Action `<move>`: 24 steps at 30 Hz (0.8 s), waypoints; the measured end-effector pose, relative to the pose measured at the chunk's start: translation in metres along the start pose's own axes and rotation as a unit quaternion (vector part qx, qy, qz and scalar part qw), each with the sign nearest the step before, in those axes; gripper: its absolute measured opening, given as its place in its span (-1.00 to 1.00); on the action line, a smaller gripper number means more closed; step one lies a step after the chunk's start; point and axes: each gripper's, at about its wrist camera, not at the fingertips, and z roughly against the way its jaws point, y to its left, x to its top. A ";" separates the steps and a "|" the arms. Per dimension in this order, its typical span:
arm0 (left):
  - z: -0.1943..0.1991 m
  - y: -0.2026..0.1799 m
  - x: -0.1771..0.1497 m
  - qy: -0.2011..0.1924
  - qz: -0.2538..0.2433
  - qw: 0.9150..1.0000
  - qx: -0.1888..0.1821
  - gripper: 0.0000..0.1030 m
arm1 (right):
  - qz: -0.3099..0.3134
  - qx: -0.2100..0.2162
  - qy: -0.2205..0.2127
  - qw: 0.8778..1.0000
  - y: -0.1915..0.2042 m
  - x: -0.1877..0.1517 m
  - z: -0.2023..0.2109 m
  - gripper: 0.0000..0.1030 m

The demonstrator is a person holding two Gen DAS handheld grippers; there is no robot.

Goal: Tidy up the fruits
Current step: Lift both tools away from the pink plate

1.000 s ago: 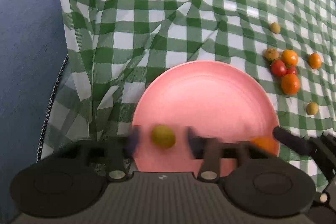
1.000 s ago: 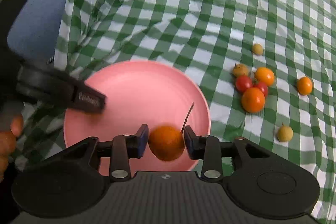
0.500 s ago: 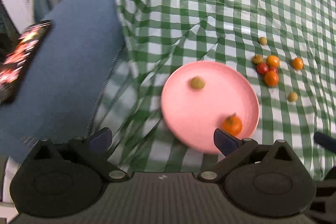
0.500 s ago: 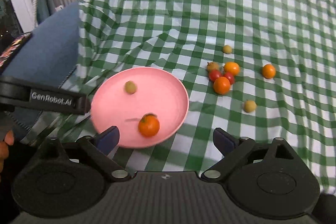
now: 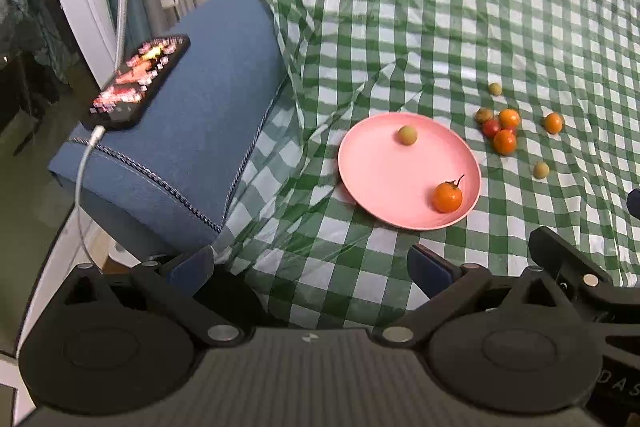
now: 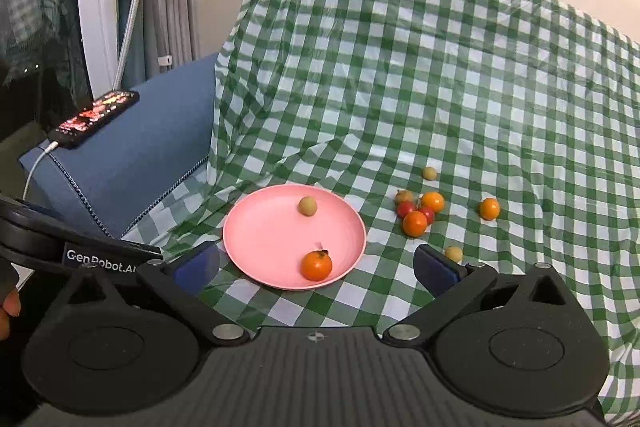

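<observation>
Landmark: pink plate (image 6: 256, 227) on the green checked cloth (image 6: 440, 87).

On the plate, 2 fruits:
- 1 orange fruit with a stem (image 6: 316, 265), near the rim closest to the cameras.
- 1 pale yellow-green fruit (image 6: 307, 206), toward the far rim. The two are well apart.

Off the plate, all to its right on the cloth, 7 fruits:
- Tight cluster of 5: 2 orange (image 6: 415, 223), 2 red (image 6: 406, 208), 1 brownish-yellow (image 6: 403, 195), touching or nearly so.
- 1 lone orange fruit (image 6: 489, 208), further right of the cluster.
- 1 pale fruit (image 6: 430, 173) beyond the cluster, away from the cameras.
- 1 pale fruit (image 6: 454, 253) nearer the cameras than the cluster, just past the right gripper's fingertip in its own view.

Total 9 fruits: 4 orange, 2 red, 2 pale loose plus 1 pale on the plate... brownish one counted separately.

Left gripper (image 5: 312, 267): jaws spread wide, nothing between them, short of the plate.
Right gripper (image 6: 316, 265): jaws have just been opening, now wide apart, empty; the plate shows in the gap but the pads touch nothing.

Left of the plate: 1 blue cushion (image 6: 132, 147) with 1 lit phone (image 6: 94, 117) on it, cable plugged in.
</observation>
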 end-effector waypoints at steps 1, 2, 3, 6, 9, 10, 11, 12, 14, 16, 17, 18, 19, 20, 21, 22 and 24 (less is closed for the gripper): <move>0.004 -0.002 -0.001 -0.004 -0.003 1.000 0.001 0.99 | -0.003 0.000 -0.002 1.000 -0.001 -0.001 0.004 0.98; 0.008 -0.003 -0.002 -0.008 -0.006 1.000 0.001 0.99 | -0.006 -0.002 -0.003 1.000 -0.001 -0.003 0.007 0.98; 0.010 -0.005 -0.002 -0.011 -0.007 1.000 0.000 0.99 | -0.008 -0.003 -0.004 1.000 -0.002 -0.004 0.010 0.98; 0.015 -0.008 -0.002 -0.019 -0.011 1.000 -0.001 0.99 | -0.015 -0.006 -0.006 1.000 -0.003 -0.006 0.012 0.98; 0.016 -0.012 -0.001 -0.023 -0.014 1.000 0.003 0.99 | -0.019 -0.008 -0.008 1.000 -0.001 -0.007 0.010 0.98; 0.016 -0.012 -0.001 -0.022 -0.015 1.000 0.004 0.99 | -0.020 -0.007 -0.008 1.000 -0.003 -0.007 0.010 0.98; 0.015 -0.013 -0.001 -0.020 -0.016 1.000 0.005 0.99 | -0.020 -0.006 -0.008 1.000 -0.003 -0.008 0.010 0.98; 0.014 -0.013 0.000 -0.018 -0.017 1.000 0.006 0.99 | -0.022 -0.004 -0.006 1.000 -0.004 -0.008 0.009 0.98; 0.011 -0.012 0.000 -0.016 -0.018 1.000 0.011 0.99 | -0.024 0.000 -0.003 1.000 -0.004 -0.008 0.005 0.98; 0.008 -0.011 0.001 -0.012 -0.018 1.000 0.013 1.00 | -0.027 0.003 0.000 1.000 -0.002 -0.007 0.000 0.98; 0.005 -0.012 0.002 -0.009 -0.020 1.000 0.013 1.00 | -0.029 0.005 0.003 1.000 -0.003 -0.007 -0.002 0.98; 0.003 -0.013 0.003 -0.007 -0.021 1.000 0.012 1.00 | -0.033 0.004 0.004 0.999 -0.005 -0.008 -0.004 0.98; 0.000 -0.014 0.005 -0.005 -0.024 1.000 0.012 1.00 | -0.037 0.004 0.006 0.999 -0.007 -0.008 -0.006 0.98; -0.003 -0.016 0.007 -0.002 -0.027 1.000 0.012 1.00 | -0.042 0.002 0.008 0.999 -0.010 -0.008 -0.008 0.98; -0.006 -0.018 0.009 -0.001 -0.030 0.999 0.012 0.99 | -0.047 -0.001 0.008 0.999 -0.013 -0.009 -0.011 0.98; -0.008 -0.020 0.011 0.000 -0.033 0.999 0.012 1.00 | -0.053 -0.007 0.009 0.999 -0.016 -0.009 -0.014 0.98; -0.014 -0.027 0.018 0.000 -0.040 0.999 0.012 1.00 | -0.067 -0.016 0.012 0.998 -0.024 -0.009 -0.019 0.98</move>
